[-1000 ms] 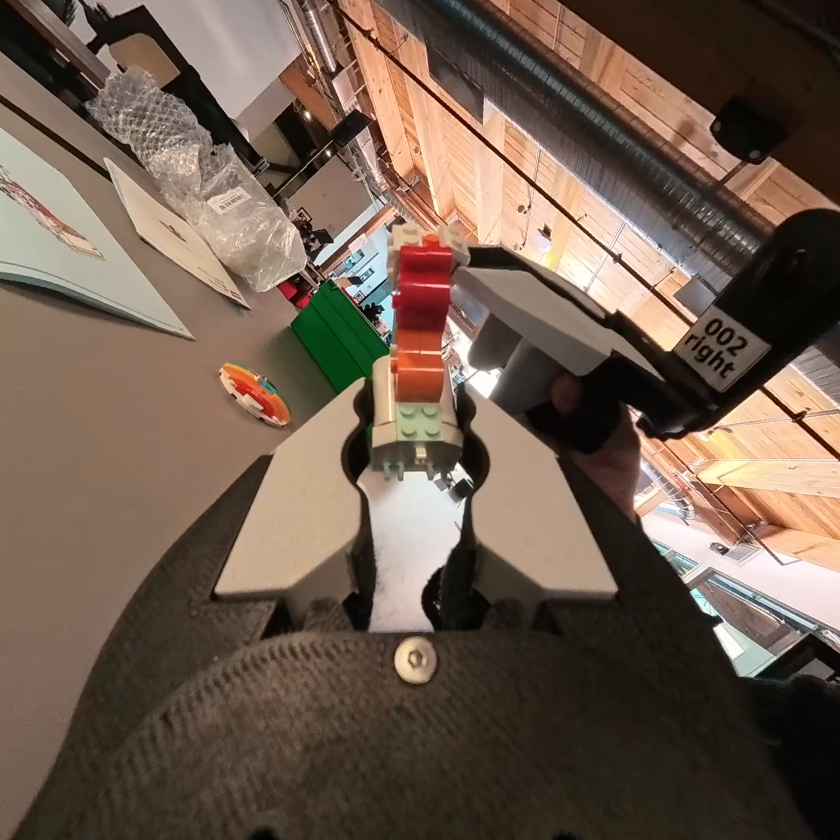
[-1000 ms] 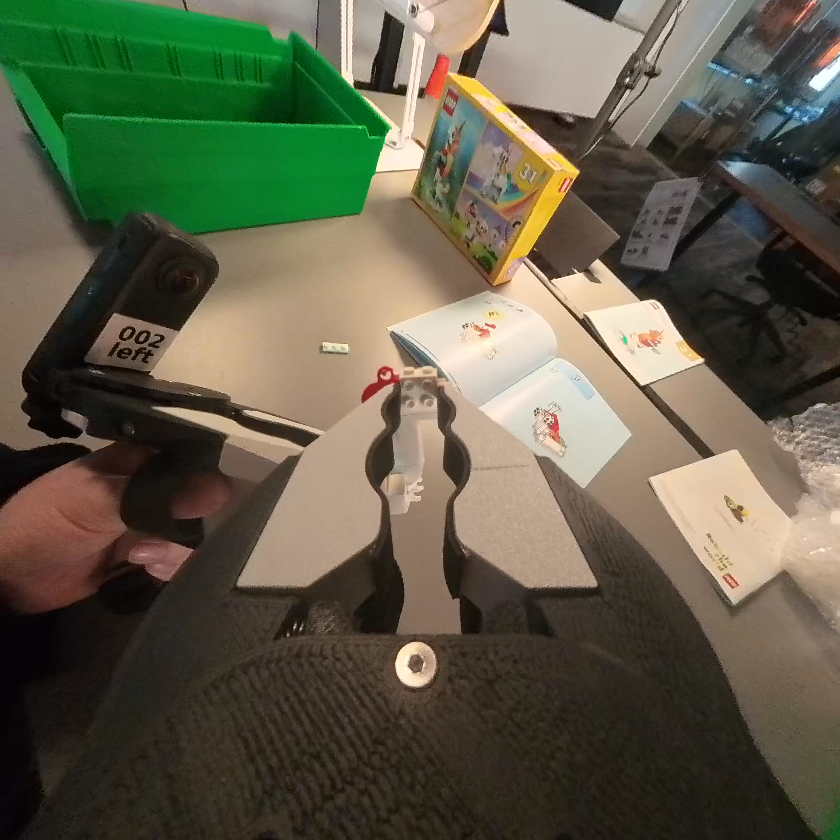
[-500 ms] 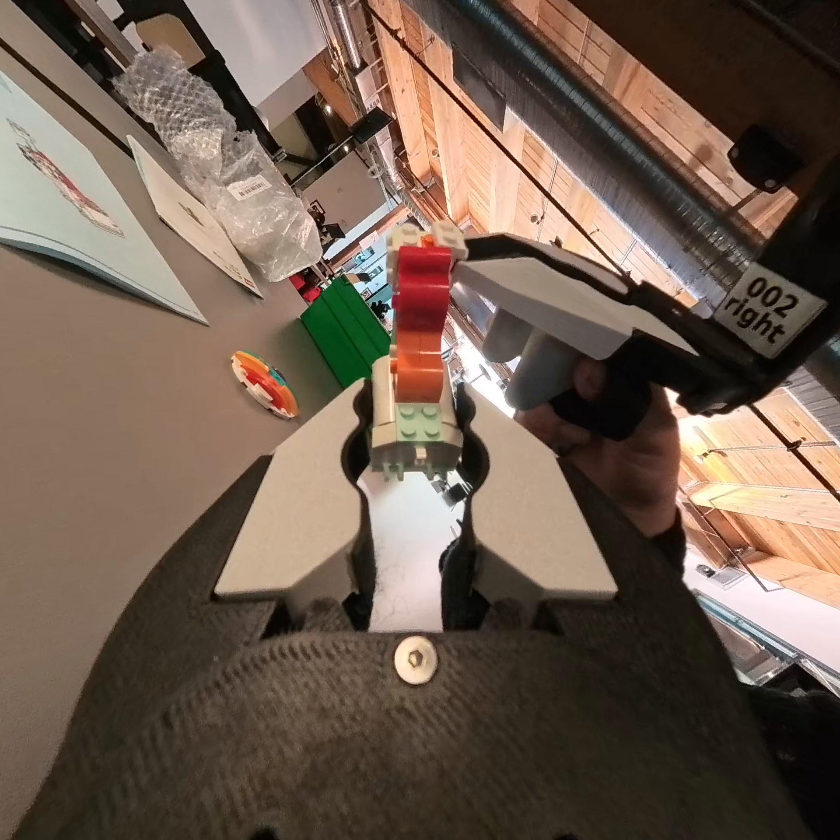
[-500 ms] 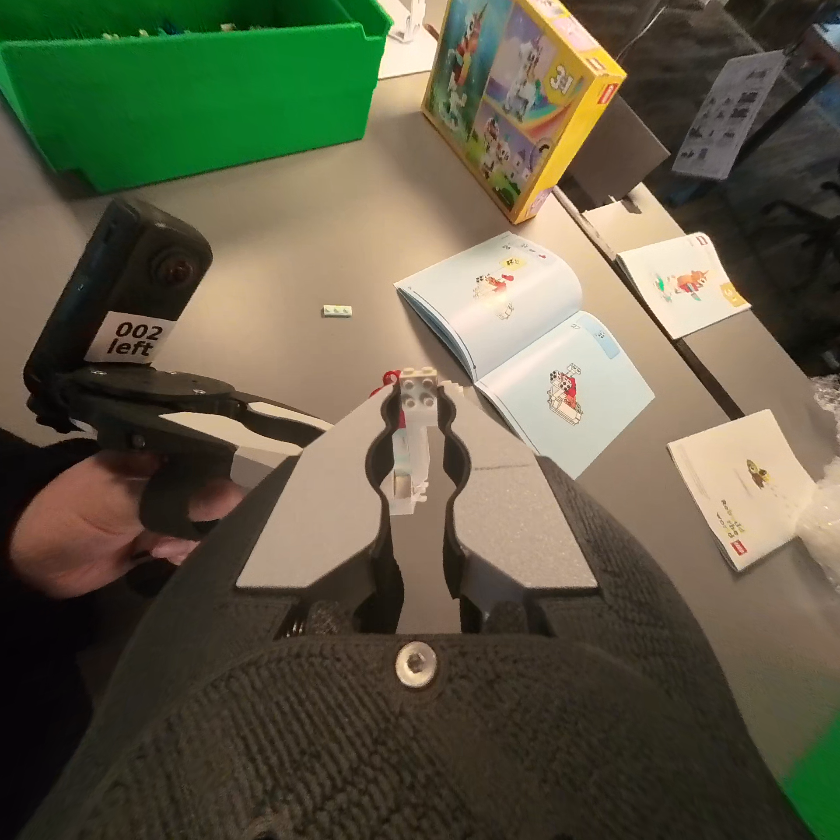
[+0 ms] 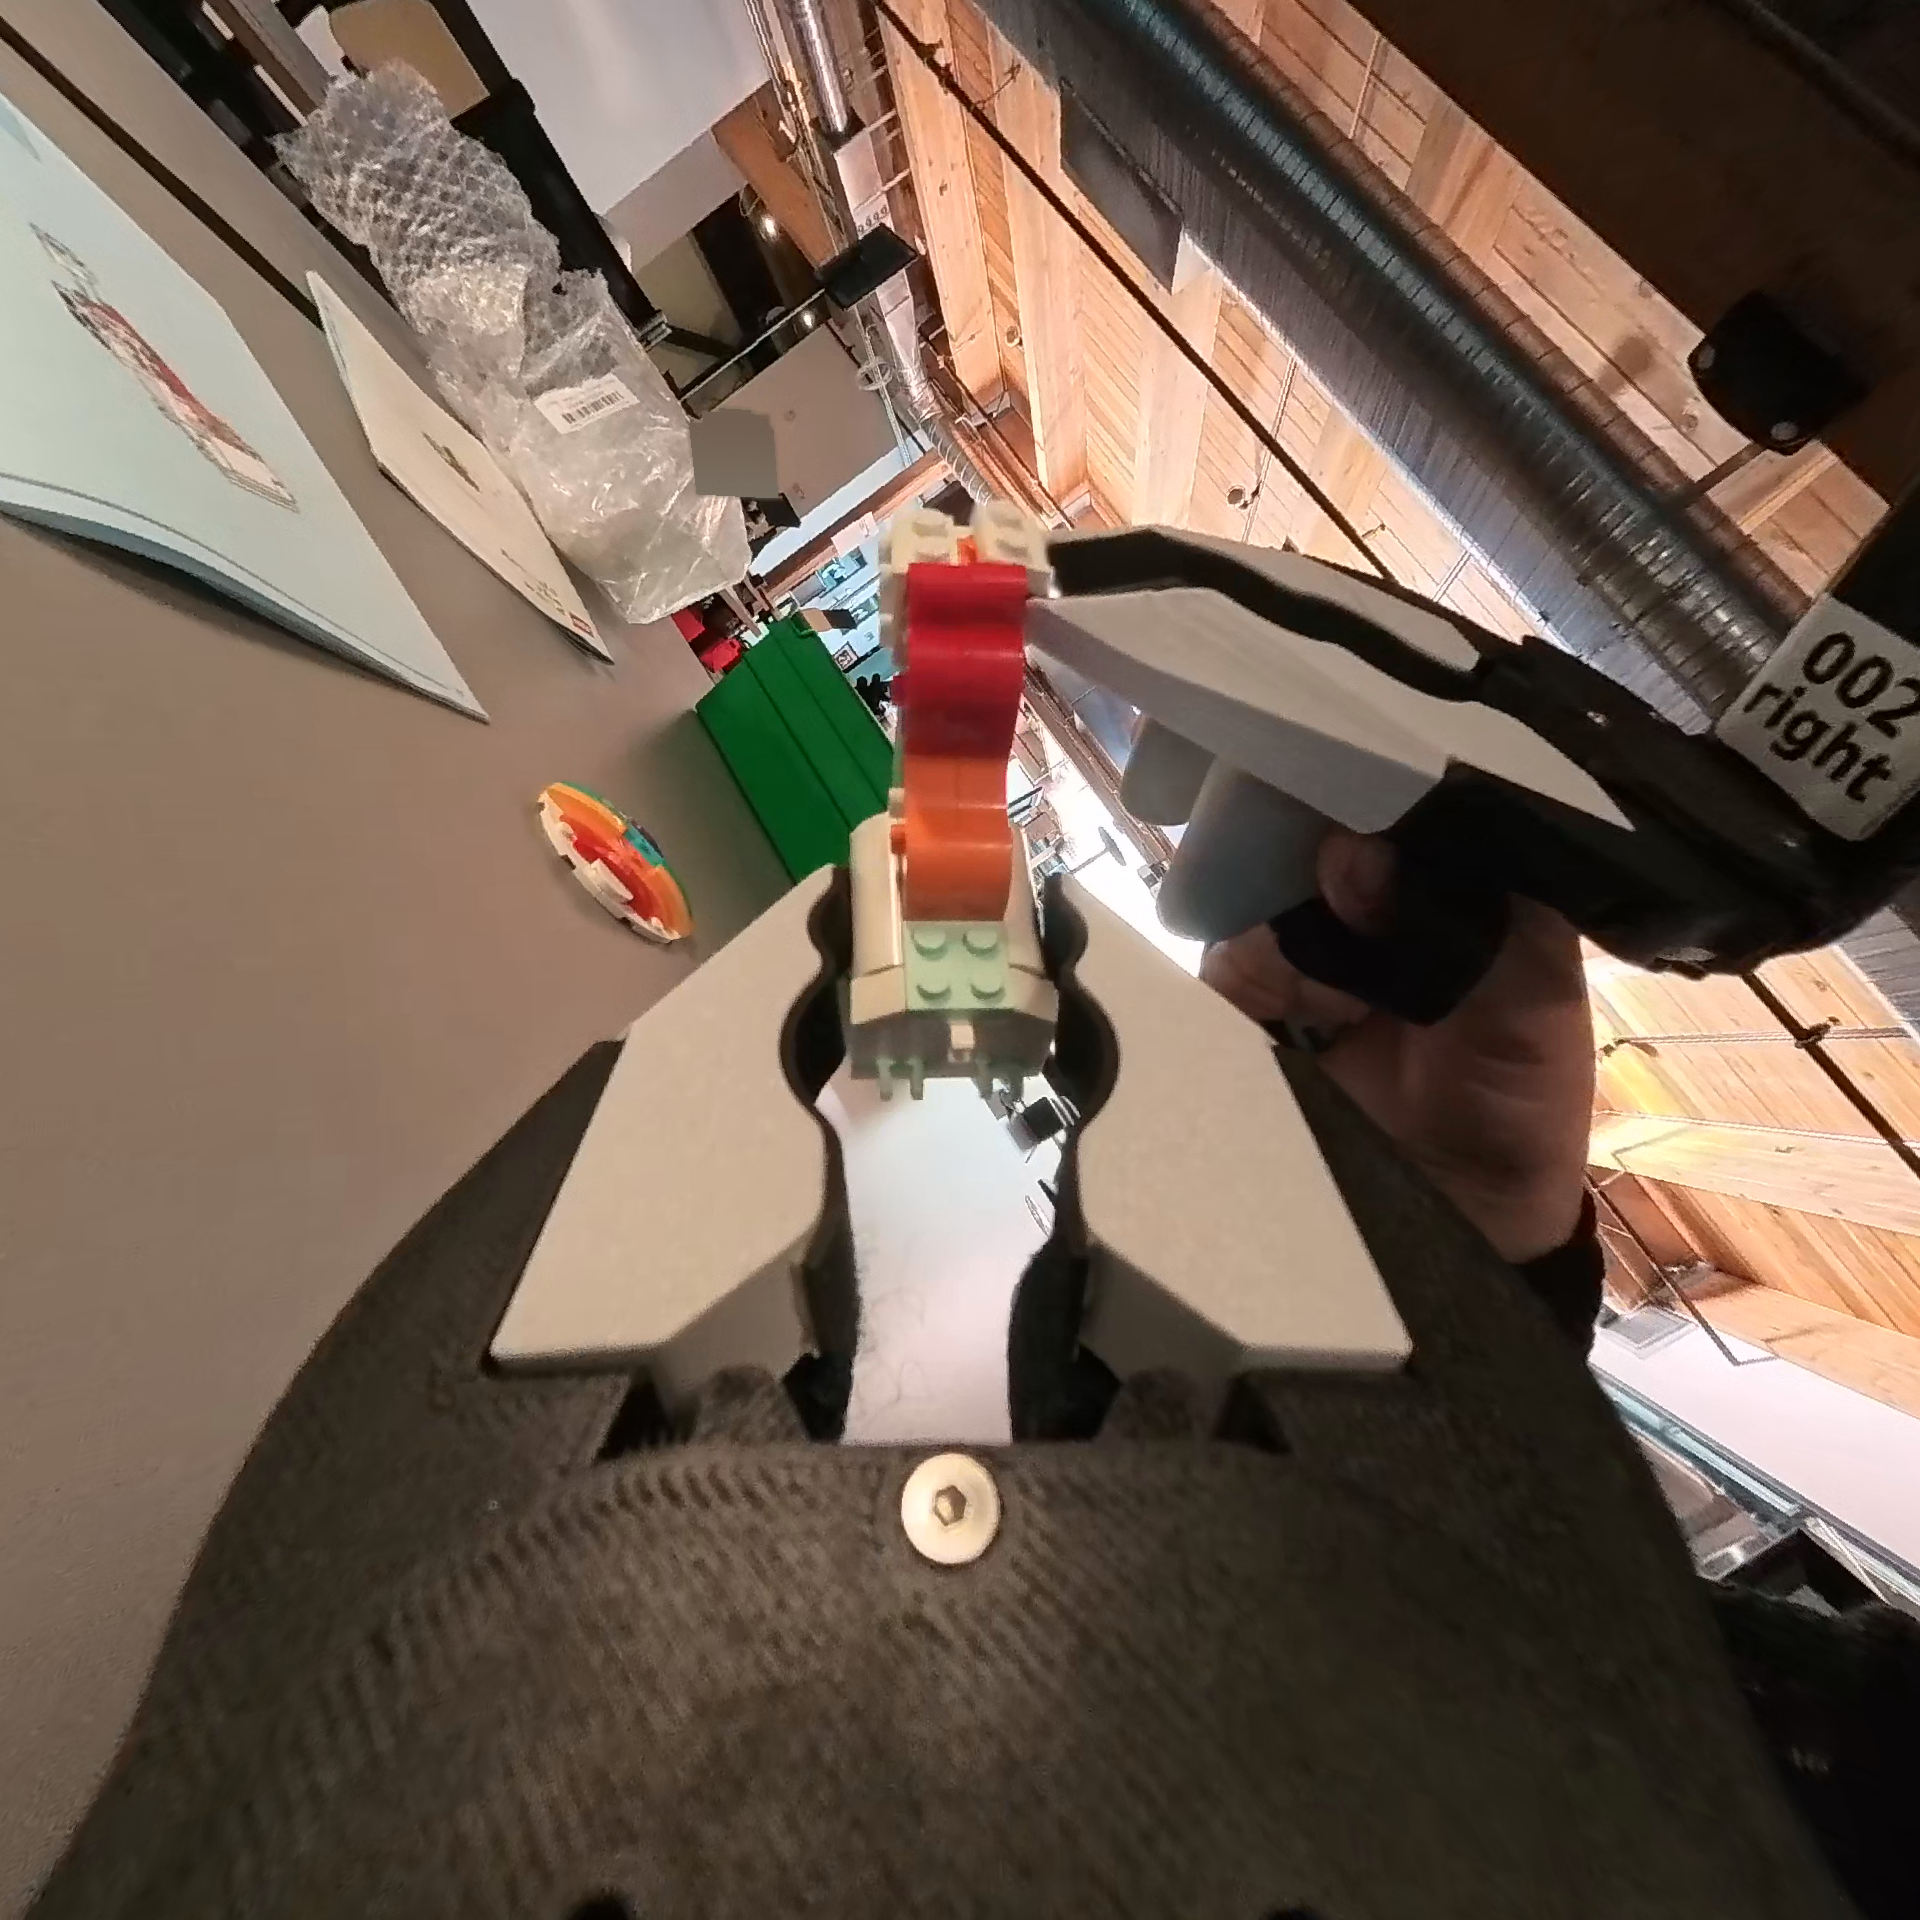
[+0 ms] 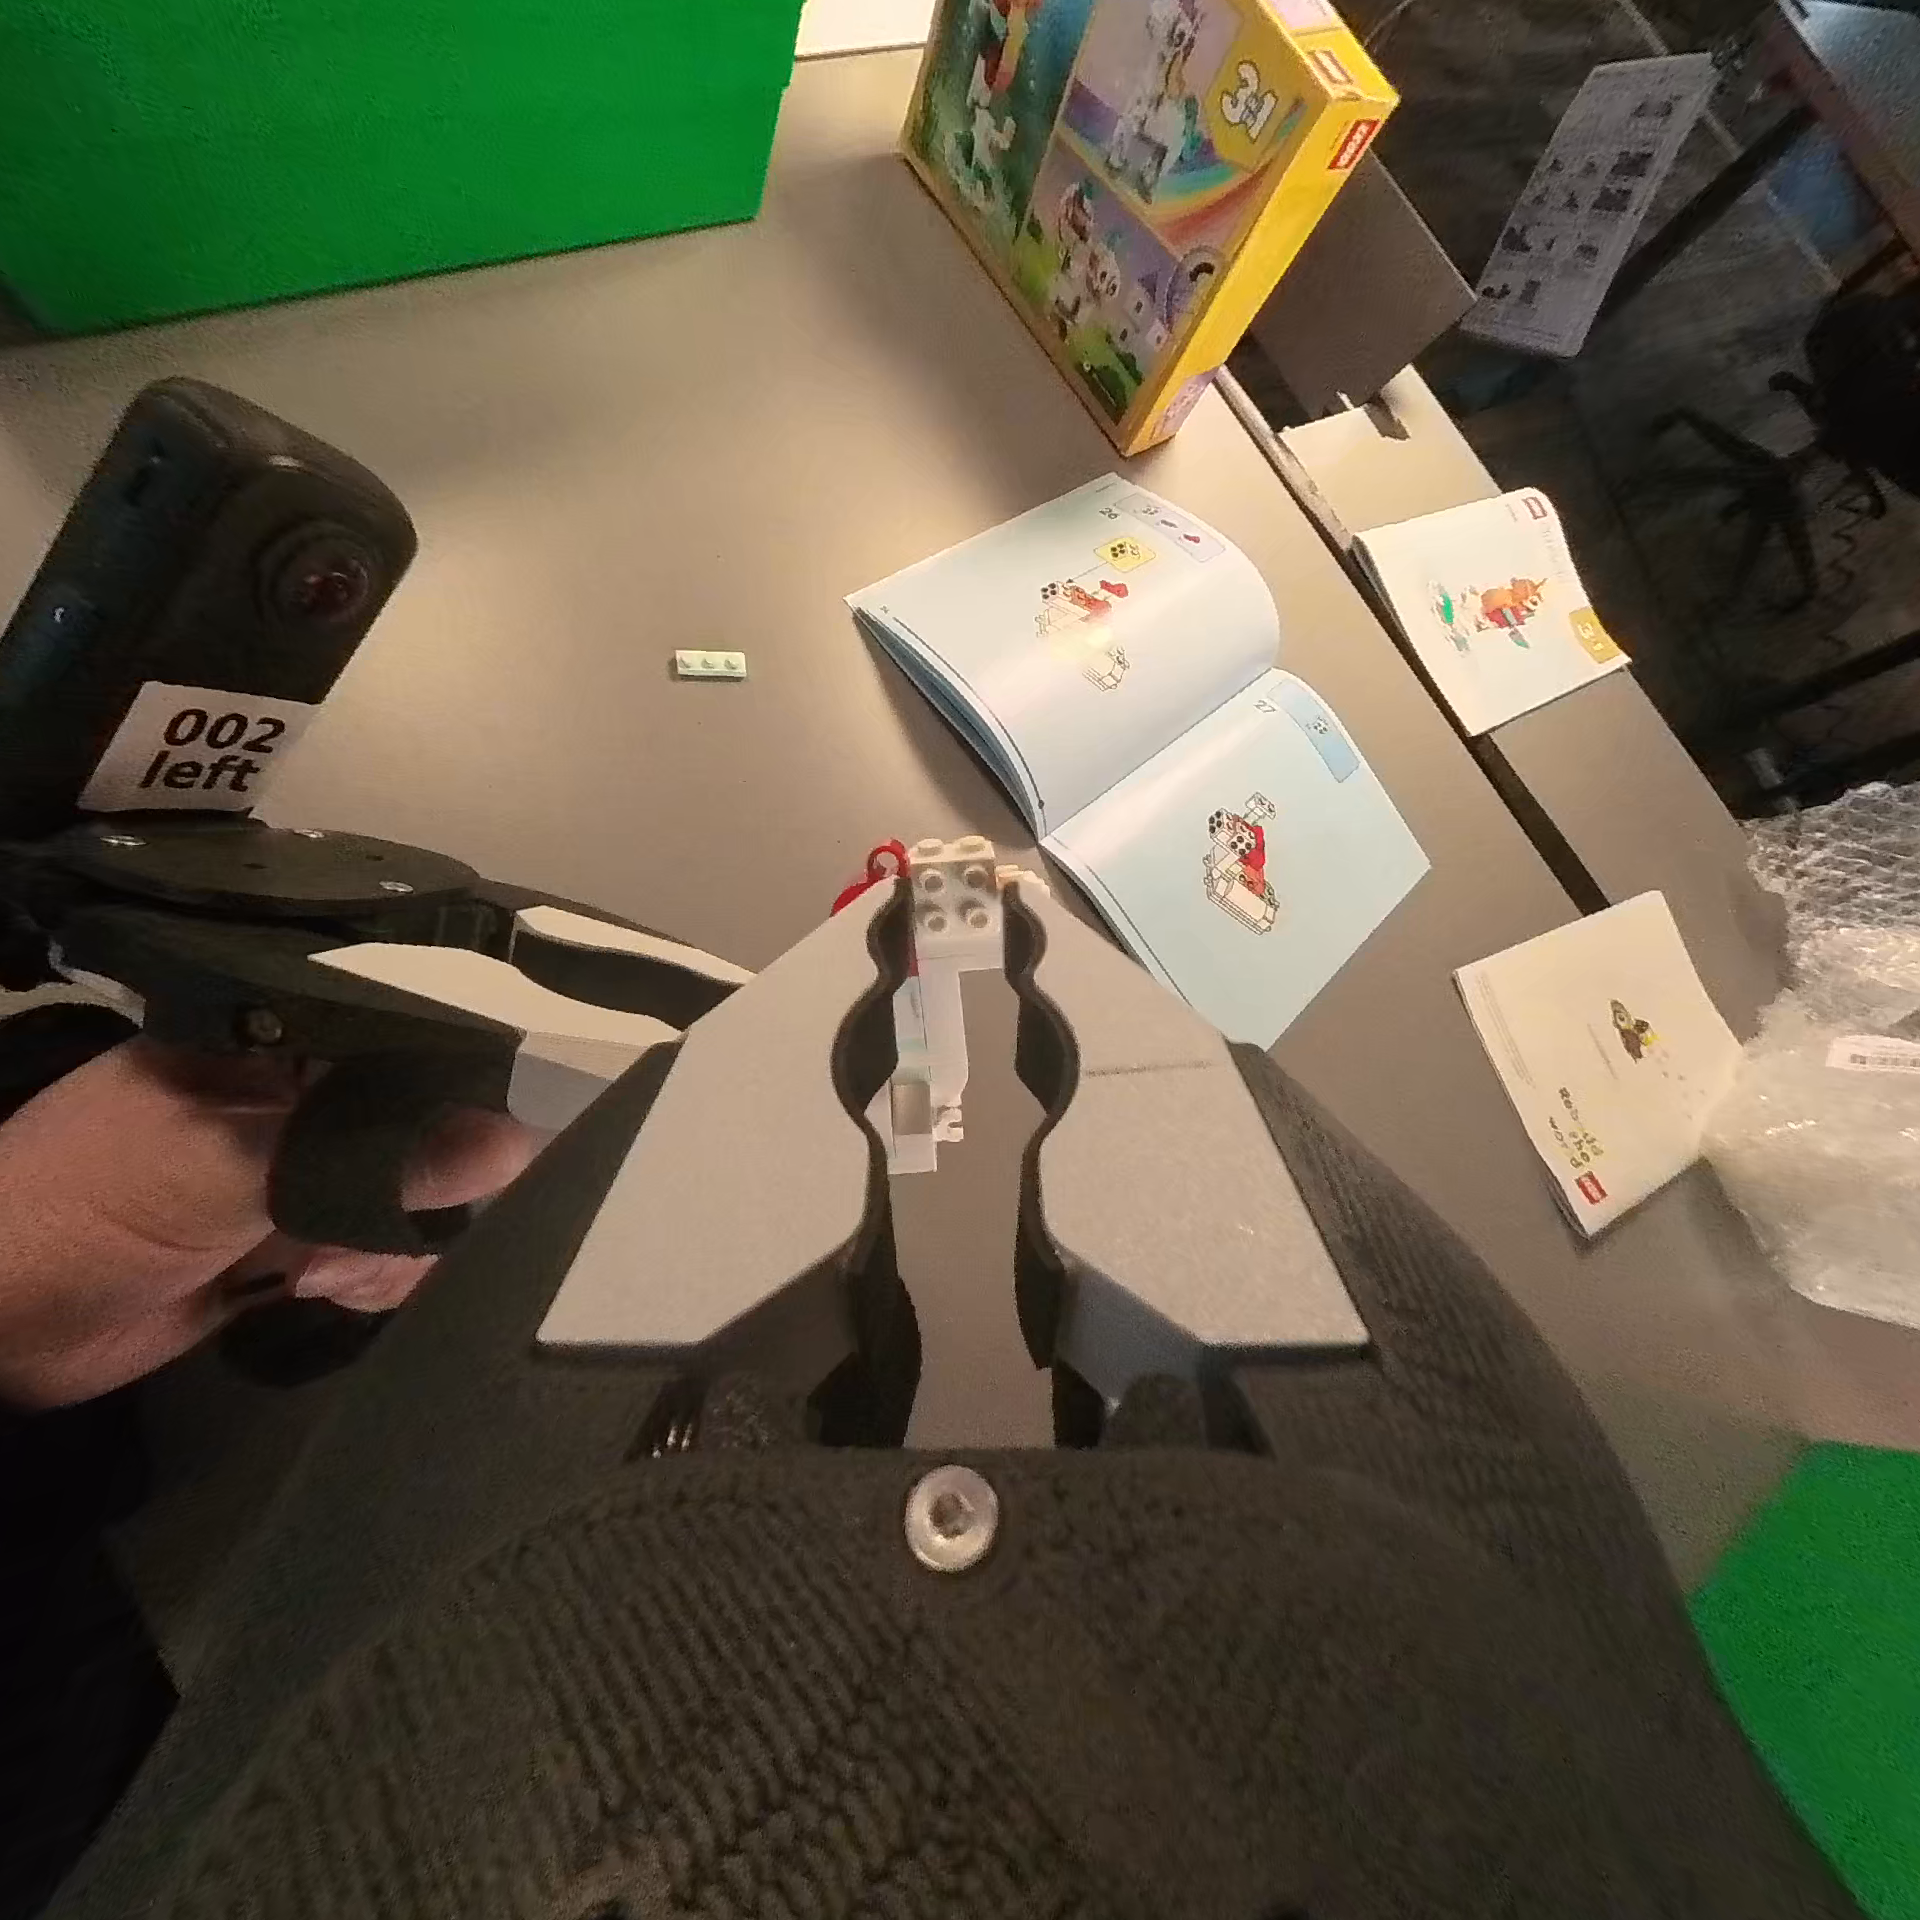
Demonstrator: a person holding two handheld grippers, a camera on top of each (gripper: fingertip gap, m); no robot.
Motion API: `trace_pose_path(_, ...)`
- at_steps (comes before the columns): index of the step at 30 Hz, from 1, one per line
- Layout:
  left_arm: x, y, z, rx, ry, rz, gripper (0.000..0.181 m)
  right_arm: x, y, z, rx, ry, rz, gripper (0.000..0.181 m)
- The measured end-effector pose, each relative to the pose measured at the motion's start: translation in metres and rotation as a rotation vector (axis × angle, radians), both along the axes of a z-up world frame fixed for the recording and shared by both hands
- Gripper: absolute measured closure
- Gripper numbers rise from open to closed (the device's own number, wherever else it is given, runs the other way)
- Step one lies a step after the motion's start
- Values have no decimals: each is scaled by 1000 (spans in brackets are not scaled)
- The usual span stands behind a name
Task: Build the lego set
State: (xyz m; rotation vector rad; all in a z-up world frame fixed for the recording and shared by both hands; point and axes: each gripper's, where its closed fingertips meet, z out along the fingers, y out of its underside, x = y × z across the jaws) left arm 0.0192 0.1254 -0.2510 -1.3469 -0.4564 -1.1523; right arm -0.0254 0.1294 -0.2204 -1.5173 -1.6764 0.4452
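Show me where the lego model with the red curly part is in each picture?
Left wrist view: the lego model stands in the middle, its base gripped by the left gripper, with the right gripper at its top end.
Right wrist view: the lego model is in the middle, between the right gripper's fingers, with only a bit of red showing.
Shared landmark: the open instruction booklet, at left edge of the left view.

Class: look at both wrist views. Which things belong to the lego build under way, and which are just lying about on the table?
In use:
lego model, clamped by the left gripper and right gripper
open instruction booklet
loose pale green plate
round colourful lego piece

Lying about:
green bin
yellow lego box
two closed booklets
bubble wrap
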Motion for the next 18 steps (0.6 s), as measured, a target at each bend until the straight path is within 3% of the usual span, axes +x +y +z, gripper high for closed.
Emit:
trace_pose_path(1,0,0,0,-1,-4,-1,145,0,0,0,4,0,-3,165)
trace_pose_path(9,-3,1,-1,-9,-44,-6,145,-4,3,-1,42,11,-17,158)
trace_pose_path(13,-4,1,-2,-15,-67,-16,145,0,4,16,88,89,6,147)
trace_pose_path(18,2,-1,-3,-23,-72,-99,146,31,5,41,225,196,178,129)
